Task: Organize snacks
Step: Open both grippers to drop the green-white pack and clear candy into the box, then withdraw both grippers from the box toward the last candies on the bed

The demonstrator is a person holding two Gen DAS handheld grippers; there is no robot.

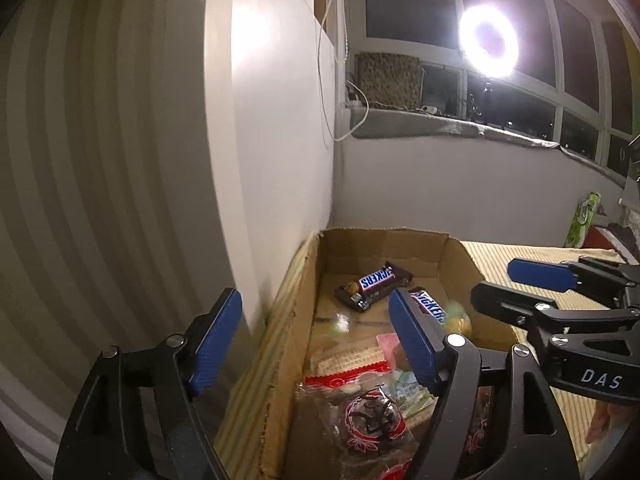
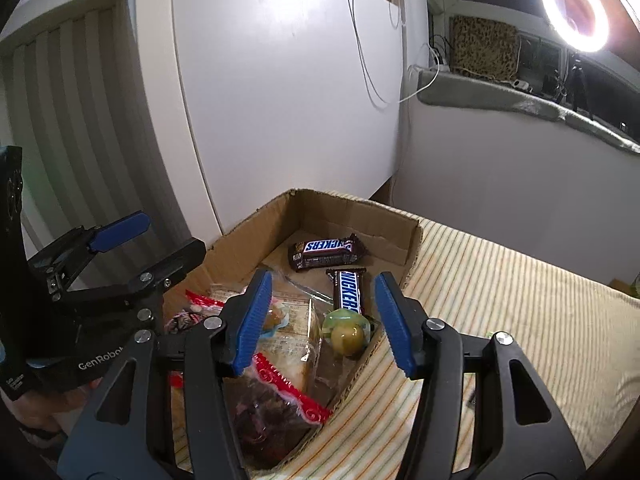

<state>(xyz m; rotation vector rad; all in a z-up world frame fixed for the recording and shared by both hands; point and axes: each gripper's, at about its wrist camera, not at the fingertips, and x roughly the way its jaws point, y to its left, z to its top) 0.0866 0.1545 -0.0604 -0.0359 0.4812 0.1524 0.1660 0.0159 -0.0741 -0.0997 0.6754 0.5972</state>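
Note:
An open cardboard box (image 1: 298,320) (image 2: 352,216) sits on a striped cloth and holds the snacks. Two Snickers bars (image 1: 376,284) (image 2: 326,250) lie near its far end, the second (image 1: 430,306) (image 2: 349,292) closer to me. A round sweet in a green wrapper (image 2: 347,334), a clear cracker packet (image 2: 292,344) and red-trimmed bags of dark fruit (image 1: 368,412) (image 2: 276,396) fill the near end. My left gripper (image 1: 316,340) (image 2: 172,234) hovers open over the box's left wall. My right gripper (image 2: 324,320) (image 1: 496,282) is open above the green sweet, gripping nothing.
The striped cloth (image 2: 500,300) covers the table to the right of the box. A white panel (image 2: 280,100) stands close behind and left of the box. A ring light (image 2: 576,10) glares by the window sill. A green packet (image 1: 584,220) stands far right.

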